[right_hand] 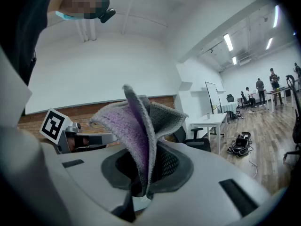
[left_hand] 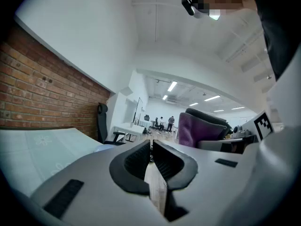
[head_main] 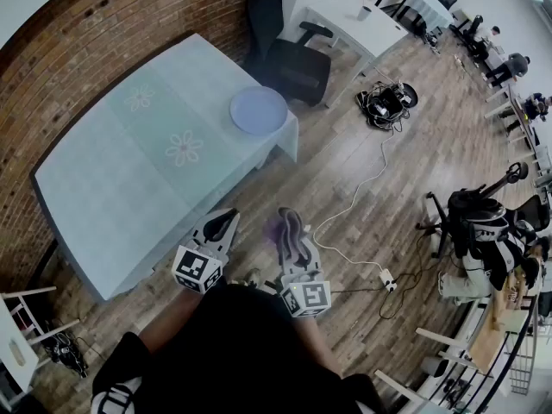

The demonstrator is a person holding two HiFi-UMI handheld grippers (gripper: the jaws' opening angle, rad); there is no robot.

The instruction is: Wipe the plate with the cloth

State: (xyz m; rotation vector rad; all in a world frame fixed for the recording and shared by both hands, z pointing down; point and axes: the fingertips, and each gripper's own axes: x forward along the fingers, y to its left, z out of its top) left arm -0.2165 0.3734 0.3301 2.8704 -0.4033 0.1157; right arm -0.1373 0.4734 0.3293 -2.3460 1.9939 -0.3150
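A pale blue plate (head_main: 258, 109) lies at the near right corner of the table (head_main: 112, 171), which has a light green floral cloth. Both grippers hang over the wooden floor, short of the table's edge and apart from the plate. My right gripper (head_main: 291, 235) is shut on a purple and grey cloth (right_hand: 141, 126), which stands folded up out of its jaws; the same cloth (head_main: 289, 233) bunches at the tip in the head view. My left gripper (head_main: 226, 225) is shut with nothing between its pads (left_hand: 151, 158). From the left gripper view the cloth (left_hand: 200, 128) shows to the right.
A black office chair (head_main: 297, 67) and a white desk (head_main: 354, 20) stand past the table's right end. A white cable with a power strip (head_main: 386, 279) runs across the floor. A brick wall (head_main: 52, 76) backs the table. People stand far off in the room (right_hand: 259, 86).
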